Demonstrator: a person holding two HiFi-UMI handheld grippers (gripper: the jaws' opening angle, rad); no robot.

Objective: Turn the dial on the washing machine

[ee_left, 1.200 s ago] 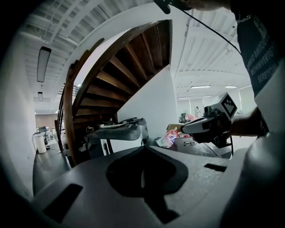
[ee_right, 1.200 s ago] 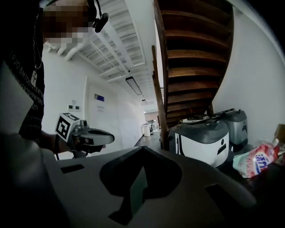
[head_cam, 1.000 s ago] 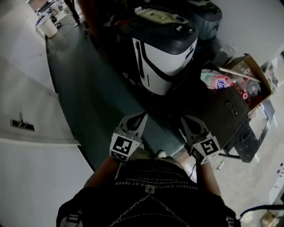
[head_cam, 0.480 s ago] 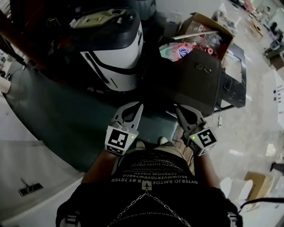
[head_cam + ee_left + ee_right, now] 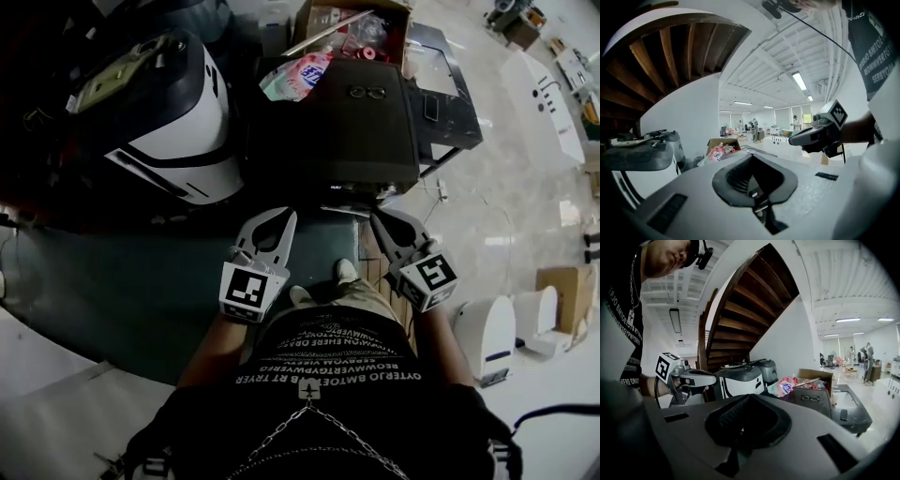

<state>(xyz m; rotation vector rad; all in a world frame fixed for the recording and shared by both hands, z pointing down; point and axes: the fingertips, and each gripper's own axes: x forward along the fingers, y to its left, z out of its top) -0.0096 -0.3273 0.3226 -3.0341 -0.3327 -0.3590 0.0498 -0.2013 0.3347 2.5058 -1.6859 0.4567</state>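
A dark box-shaped machine (image 5: 328,131) stands in front of me in the head view, with two small round rings (image 5: 366,92) on its top that may be dials. It also shows in the right gripper view as the dark machine (image 5: 820,401). My left gripper (image 5: 286,217) and right gripper (image 5: 382,221) are both shut and empty. They are held side by side at waist height, short of the machine and touching nothing. Each shows in the other's view: the right gripper (image 5: 793,139) and the left gripper (image 5: 712,378).
A white-and-black floor machine (image 5: 173,117) stands left of the dark one. A cardboard box (image 5: 352,21) of clutter and a pink bag (image 5: 298,73) sit behind it. A glass panel (image 5: 450,84) sticks out at its right. A green mat (image 5: 141,281) lies underfoot. White stands (image 5: 487,337) are at right; a wooden stair (image 5: 750,310) rises overhead.
The view has swung round, so the dark machine now lies straight ahead and the white machine has slid to the left. Both grippers stay shut in front of the body.
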